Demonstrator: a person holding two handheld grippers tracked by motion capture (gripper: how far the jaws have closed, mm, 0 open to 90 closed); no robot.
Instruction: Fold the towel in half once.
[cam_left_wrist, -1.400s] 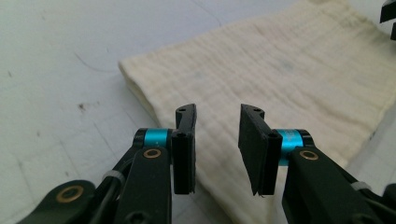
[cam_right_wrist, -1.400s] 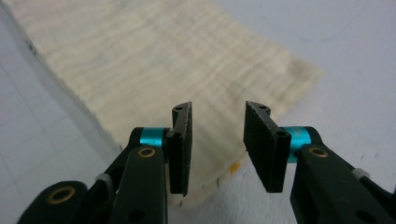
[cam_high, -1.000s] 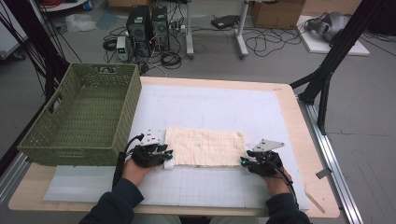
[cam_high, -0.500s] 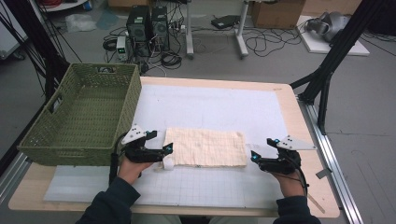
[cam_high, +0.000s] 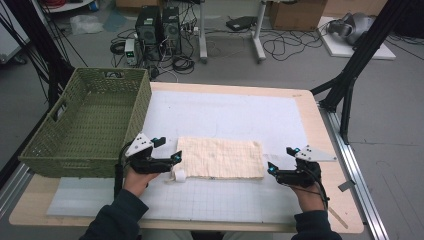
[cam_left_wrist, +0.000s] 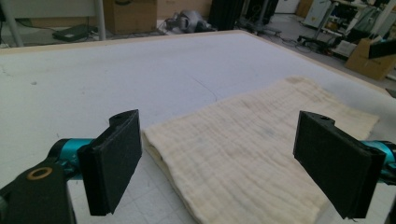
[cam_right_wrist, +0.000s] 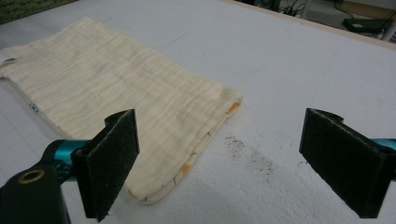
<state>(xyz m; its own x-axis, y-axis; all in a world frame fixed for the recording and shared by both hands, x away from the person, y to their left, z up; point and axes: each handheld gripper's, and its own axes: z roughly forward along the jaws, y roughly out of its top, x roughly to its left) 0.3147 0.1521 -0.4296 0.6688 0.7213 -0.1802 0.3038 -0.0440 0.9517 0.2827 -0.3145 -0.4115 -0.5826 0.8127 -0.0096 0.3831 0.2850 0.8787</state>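
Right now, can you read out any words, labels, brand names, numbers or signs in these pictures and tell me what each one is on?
No text can be read.
Folded cream cloth: the white tag at its left end and the small orange marks along its edge are too small to read.
White mat: printed grid lines, no figures legible.
Cardboard boxes on the floor behind: any markings are blurred.

a wooden table (cam_high: 320, 120) carries a white gridded mat (cam_high: 225, 112), a folded cream cloth (cam_high: 220, 157) and a green basket (cam_high: 90, 125).

The folded cloth (cam_left_wrist: 243, 163) is running off the frame's bottom edge; its lower layers are lying hidden.
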